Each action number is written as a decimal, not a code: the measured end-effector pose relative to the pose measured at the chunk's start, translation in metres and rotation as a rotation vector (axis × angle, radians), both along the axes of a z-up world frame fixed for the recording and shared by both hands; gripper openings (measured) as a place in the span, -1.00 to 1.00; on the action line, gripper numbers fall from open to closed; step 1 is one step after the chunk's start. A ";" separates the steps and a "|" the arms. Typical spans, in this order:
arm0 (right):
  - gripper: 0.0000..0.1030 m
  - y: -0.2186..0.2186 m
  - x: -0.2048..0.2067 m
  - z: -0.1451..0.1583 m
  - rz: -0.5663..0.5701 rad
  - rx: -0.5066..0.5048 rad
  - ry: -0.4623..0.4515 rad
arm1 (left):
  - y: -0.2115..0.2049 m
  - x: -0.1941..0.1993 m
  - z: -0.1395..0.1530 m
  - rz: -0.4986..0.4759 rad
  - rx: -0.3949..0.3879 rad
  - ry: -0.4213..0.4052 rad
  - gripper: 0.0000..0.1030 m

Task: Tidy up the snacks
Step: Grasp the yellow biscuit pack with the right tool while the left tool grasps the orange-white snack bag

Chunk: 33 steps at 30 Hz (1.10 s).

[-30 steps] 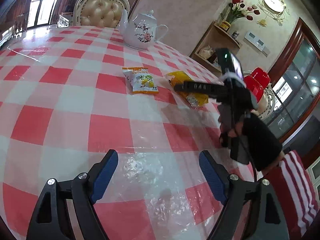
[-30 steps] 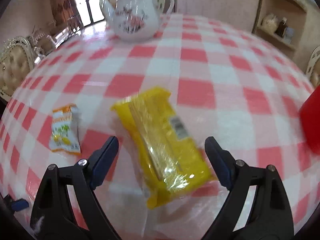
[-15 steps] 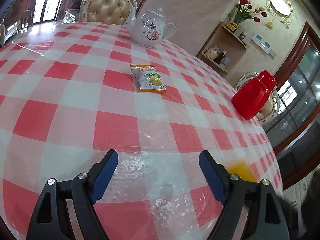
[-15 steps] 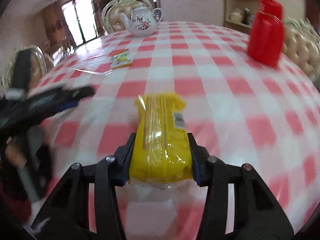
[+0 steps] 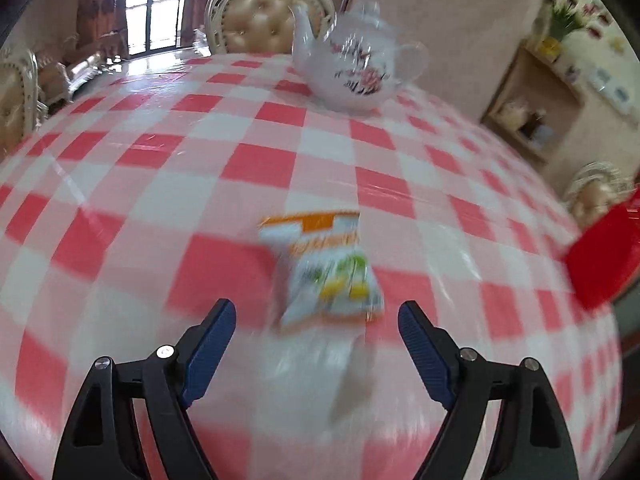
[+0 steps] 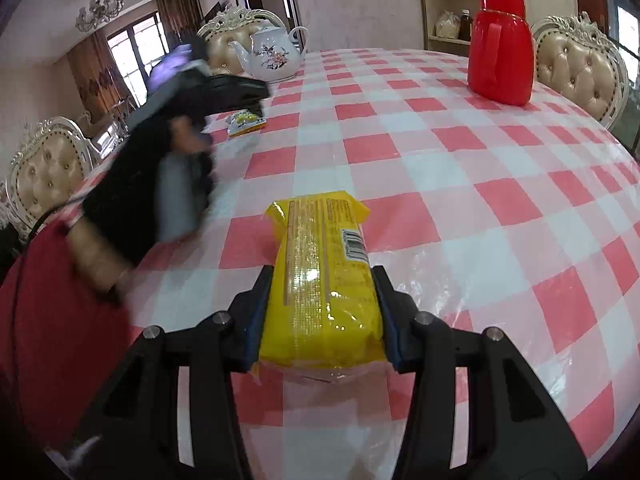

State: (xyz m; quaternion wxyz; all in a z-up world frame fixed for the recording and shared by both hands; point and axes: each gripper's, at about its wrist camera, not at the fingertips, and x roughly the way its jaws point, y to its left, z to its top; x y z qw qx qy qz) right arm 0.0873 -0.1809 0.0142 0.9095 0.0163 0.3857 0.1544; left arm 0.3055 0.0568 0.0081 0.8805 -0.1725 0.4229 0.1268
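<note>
A small white and orange snack packet (image 5: 328,268) lies flat on the red-checked tablecloth (image 5: 120,184). My left gripper (image 5: 316,314) hangs open just short of it, one blue pad on each side of its near end; this view is motion-blurred. In the right wrist view the left gripper (image 6: 256,92) shows as a blurred black shape over the same packet (image 6: 246,123). My right gripper (image 6: 322,280) is shut on a long yellow snack packet (image 6: 316,236), pads pressing its two long sides, held above the cloth near the table's front.
A white flowered teapot (image 5: 352,68) stands at the far side of the table. A red thermos jug (image 6: 500,40) stands at the back right. Padded chairs (image 6: 580,68) ring the table, and a person's red sleeve (image 6: 48,320) fills the left of the right wrist view.
The right gripper closed on the yellow packet and carried it to the near side of the table. The left gripper swung forward until the small packet sits just ahead of its pads.
</note>
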 end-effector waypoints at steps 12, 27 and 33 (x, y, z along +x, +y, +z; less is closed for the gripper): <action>0.00 -0.004 0.006 -0.006 -0.008 0.019 0.024 | -0.058 -0.022 -0.001 -0.381 0.163 -0.024 -0.24; 0.44 0.002 0.010 -0.010 0.009 -0.030 0.046 | -0.053 -0.219 0.007 -0.605 0.119 -0.010 -0.22; 0.46 -0.002 0.021 -0.018 -0.030 -0.027 0.100 | -0.054 -0.235 0.004 -0.626 0.124 -0.024 -0.17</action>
